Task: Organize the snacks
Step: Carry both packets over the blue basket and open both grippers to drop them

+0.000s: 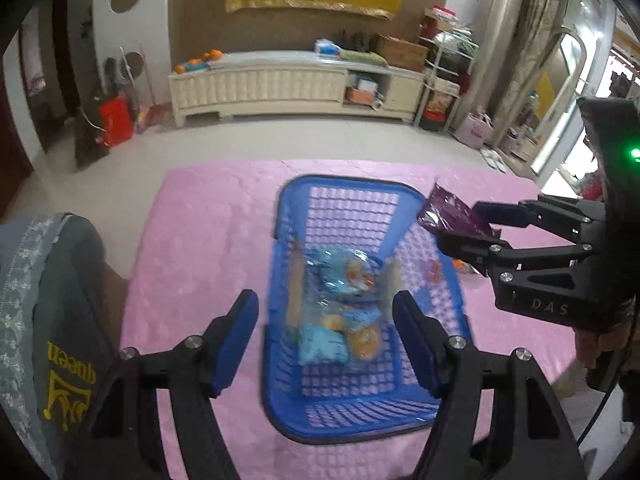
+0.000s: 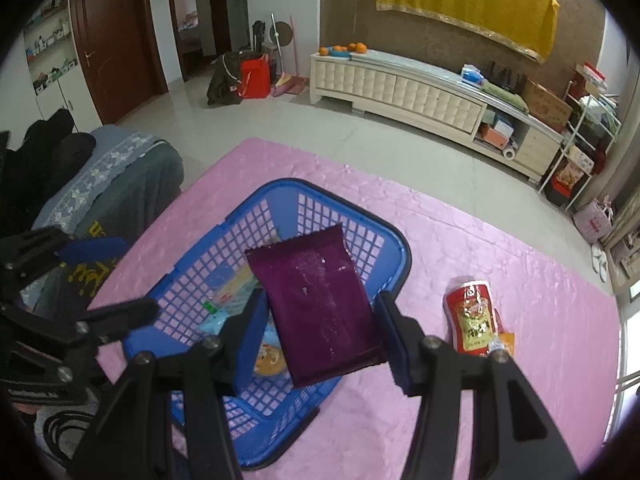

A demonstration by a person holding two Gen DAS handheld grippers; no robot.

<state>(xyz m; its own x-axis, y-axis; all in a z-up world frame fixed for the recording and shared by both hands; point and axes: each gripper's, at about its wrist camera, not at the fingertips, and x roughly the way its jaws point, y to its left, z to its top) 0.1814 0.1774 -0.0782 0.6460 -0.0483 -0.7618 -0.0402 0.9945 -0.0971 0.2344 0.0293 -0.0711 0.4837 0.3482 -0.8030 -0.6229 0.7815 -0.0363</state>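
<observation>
Gripping: right gripper (image 2: 322,334), jaws closed on purple packet (image 2: 320,304)
Hovering: left gripper (image 1: 326,334), jaws apart, nothing between them, above blue basket (image 1: 286,240)
Purple packet: held over right side of basket
Basket: on pink cloth (image 2: 500,240), blue-wrapped snacks (image 1: 336,312) lying inside
Red packet (image 2: 472,314): flat on cloth, right of basket, near right gripper

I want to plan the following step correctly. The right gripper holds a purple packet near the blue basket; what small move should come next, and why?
Probably open the right gripper and let the purple packet drop. The packet already hangs over the blue basket, where other snacks lie, and the left gripper is open and empty. A red packet waits on the pink cloth.
</observation>
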